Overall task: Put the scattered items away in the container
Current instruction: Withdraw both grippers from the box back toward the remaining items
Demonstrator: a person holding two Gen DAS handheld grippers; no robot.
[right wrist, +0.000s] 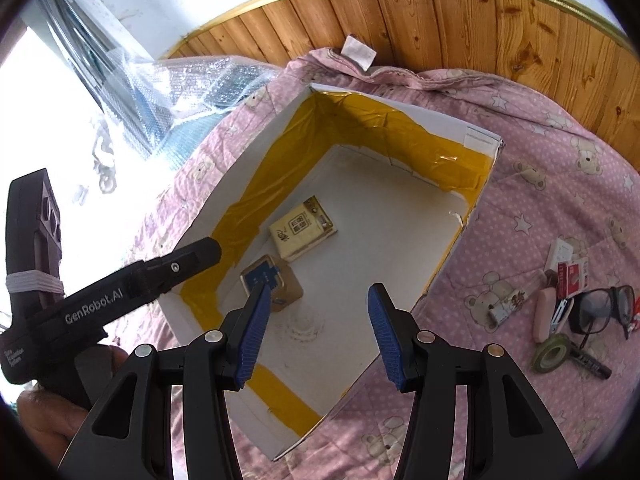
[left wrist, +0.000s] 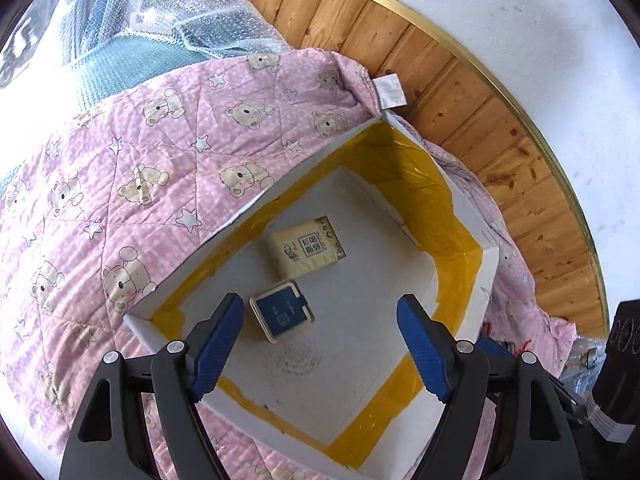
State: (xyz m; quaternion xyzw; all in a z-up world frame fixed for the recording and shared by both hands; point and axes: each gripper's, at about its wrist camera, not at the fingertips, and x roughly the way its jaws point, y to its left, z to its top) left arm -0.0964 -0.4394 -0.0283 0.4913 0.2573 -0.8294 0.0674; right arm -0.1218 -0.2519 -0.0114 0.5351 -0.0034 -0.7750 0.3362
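Observation:
A white box (left wrist: 486,280) (right wrist: 440,120) lined with yellow tape lies open on a pink bear-print quilt (left wrist: 120,180) (right wrist: 540,208). Inside lie a beige tissue pack (left wrist: 306,250) (right wrist: 300,232) and a small box with a blue top (left wrist: 282,312) (right wrist: 260,276). My left gripper (left wrist: 320,344) hangs open over the box, holding nothing. My right gripper (right wrist: 316,332) is open too, above the box's near end. The left gripper (right wrist: 180,264) also shows in the right wrist view, at the box's left wall. Scattered items sit right of the box: black glasses (right wrist: 600,308), a pink case (right wrist: 544,316), a green tape roll (right wrist: 552,354), a black marker (right wrist: 592,362).
Small packets and a red-and-white card (right wrist: 572,272) lie among the scattered items. Bubble wrap (left wrist: 168,12) (right wrist: 192,92) is piled beyond the quilt. A wood-panelled wall (left wrist: 460,92) (right wrist: 440,12) runs behind the bed. A person's hand (right wrist: 44,420) holds the left gripper's handle.

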